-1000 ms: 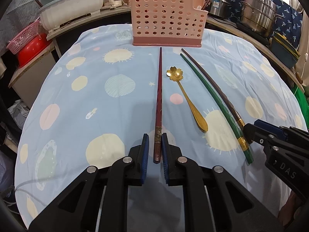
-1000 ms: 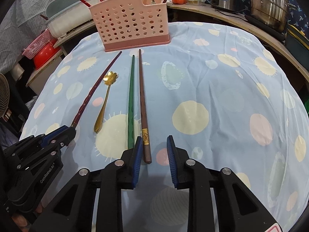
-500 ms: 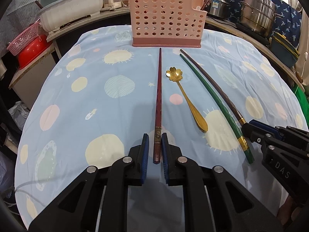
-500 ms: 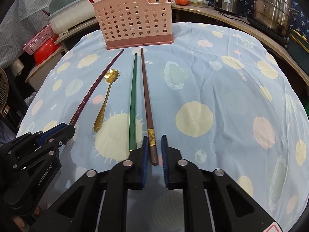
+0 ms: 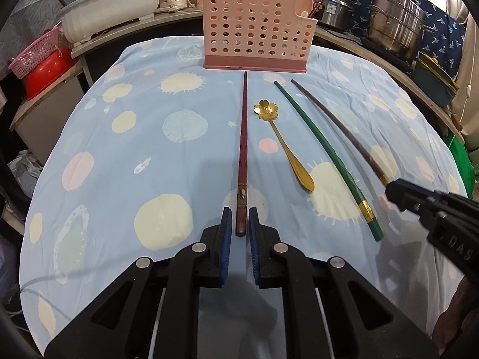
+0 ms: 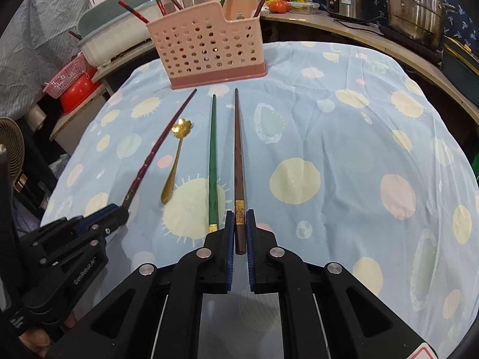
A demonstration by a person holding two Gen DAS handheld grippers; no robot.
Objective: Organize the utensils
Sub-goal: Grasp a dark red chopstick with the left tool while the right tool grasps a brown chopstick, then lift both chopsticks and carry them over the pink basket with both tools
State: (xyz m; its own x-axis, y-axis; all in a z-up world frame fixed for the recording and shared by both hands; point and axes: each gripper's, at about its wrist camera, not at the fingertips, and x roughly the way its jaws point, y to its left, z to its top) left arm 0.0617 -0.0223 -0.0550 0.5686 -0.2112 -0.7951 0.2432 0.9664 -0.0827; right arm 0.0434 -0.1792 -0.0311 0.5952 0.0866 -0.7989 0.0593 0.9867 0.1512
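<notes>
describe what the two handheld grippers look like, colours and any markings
Both are alike: the left gripper and the right gripper have matte black angular plastic linkages with round silver pivot pins and narrow blue ribbed pads lining the jaws. White lettering on the side of the left one reads roughly "GenRobot.AI" in the right wrist view; the right one shows "DAS". No cables or sleeves are clearly visible.

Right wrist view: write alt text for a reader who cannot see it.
The right claw is shut on the near end of a brown chopstick lying on a spotted blue tablecloth. Left of it lie a green chopstick, a gold flower spoon and a dark red chopstick at the left claw, all pointing toward a pink perforated holder.
</notes>
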